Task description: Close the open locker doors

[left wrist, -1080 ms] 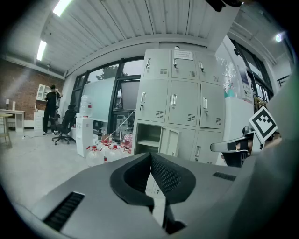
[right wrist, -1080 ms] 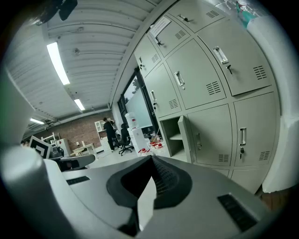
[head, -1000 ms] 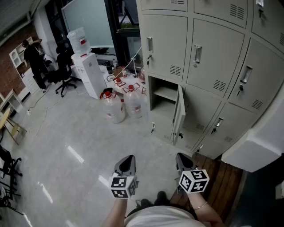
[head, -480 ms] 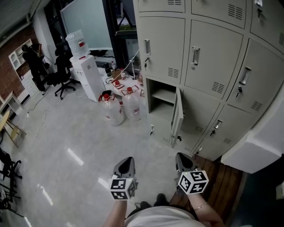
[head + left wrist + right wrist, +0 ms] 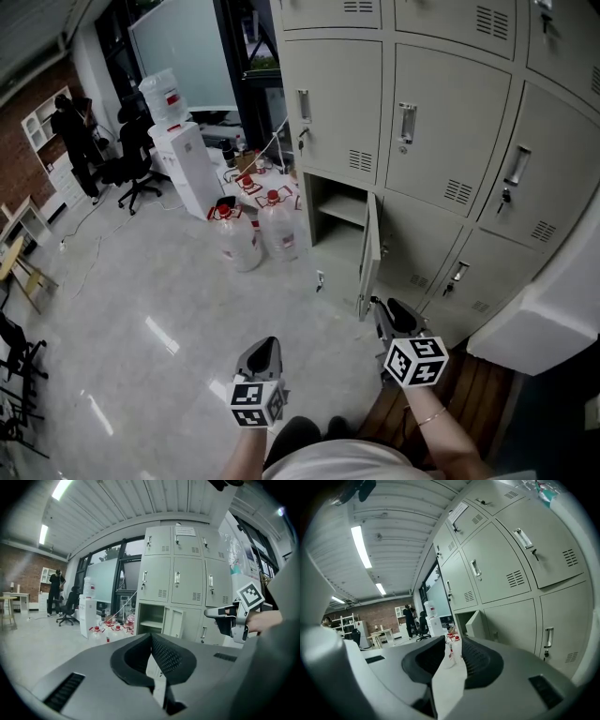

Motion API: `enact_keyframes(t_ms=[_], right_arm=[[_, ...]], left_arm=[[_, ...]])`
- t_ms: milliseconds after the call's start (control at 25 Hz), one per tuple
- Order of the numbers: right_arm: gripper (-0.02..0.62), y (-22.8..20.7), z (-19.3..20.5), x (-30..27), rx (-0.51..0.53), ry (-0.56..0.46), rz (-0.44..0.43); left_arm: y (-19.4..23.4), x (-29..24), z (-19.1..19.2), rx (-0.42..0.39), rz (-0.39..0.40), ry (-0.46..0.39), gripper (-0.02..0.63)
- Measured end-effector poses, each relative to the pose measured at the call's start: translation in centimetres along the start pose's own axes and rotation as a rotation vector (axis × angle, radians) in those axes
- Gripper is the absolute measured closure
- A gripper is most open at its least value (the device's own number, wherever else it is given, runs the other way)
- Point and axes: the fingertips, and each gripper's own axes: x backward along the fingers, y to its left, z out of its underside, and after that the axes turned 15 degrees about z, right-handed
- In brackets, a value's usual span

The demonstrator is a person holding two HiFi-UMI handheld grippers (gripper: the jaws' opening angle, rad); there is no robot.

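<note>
Lockers [image 5: 441, 122]: painted sheet metal, smooth, matt beige. Floor [image 5: 141, 281]: polished, glossy, streaked with reflected light. Boards [image 5: 473, 384]: dark wood. Water jugs [image 5: 278, 225]: clear plastic. Far wall [image 5: 11, 155]: rough brick.

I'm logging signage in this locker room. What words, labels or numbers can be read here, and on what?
Nothing is legible.
Paper notice on a top locker door: too small.
Red labels on the water jugs: blurred.
Marker cubes: patterns only, no letters.
</note>
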Motion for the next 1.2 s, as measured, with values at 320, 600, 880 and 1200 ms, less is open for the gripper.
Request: enact_keyframes(t_ms=[320,600,880,1200], right_arm=[[0.467,-1.0,-2.5,-5.3,0.045,-0.018,0.001],[0.453,-1.5,-3.0,-9.5,0.05,-0.008,0.044],[0.448,-1.0,-3.5,-12.0,0.068,-0.012,0.062],[0.423,-0.2,-3.9,-13.3,0.044,0.006,0.083]], left_arm=[[1.3,-1.1,0.0,0.016,-0.043,0.018,0.584],[3.6,-3.3,-0.8,0.019,-0.051,0.016,0.585],[6.8,-7.1,-1.4,0.028,-0.014,0.016,0.584],[11.6,-12.8,-2.5,0.056,0.06,0.023,0.584]])
